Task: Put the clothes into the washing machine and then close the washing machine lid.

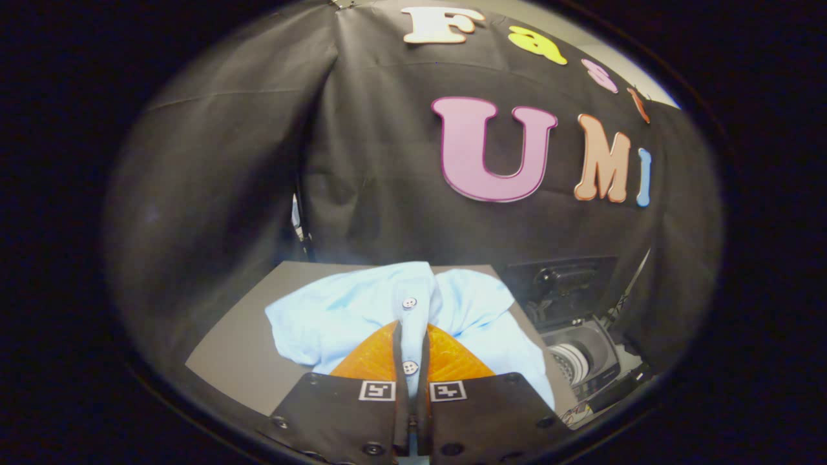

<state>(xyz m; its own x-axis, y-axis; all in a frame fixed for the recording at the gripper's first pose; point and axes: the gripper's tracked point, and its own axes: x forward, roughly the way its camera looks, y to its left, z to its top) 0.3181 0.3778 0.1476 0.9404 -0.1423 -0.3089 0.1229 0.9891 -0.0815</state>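
A light blue shirt (342, 316) with white buttons lies crumpled on the grey table (239, 361). My gripper (411, 339) is over it, its orange fingers (371, 361) close together with the shirt's button strip pinched in the narrow gap between them. Cloth spreads out left, right and beyond the fingertips. To the right of the shirt, off the table's edge, stands a small washing machine (578, 355) with its dark lid (559, 287) raised upright and the drum open.
Black cloth walls close in behind and to the left of the table. A thin rod (627, 294) leans beside the machine's right side. Bare table surface shows to the left of the shirt.
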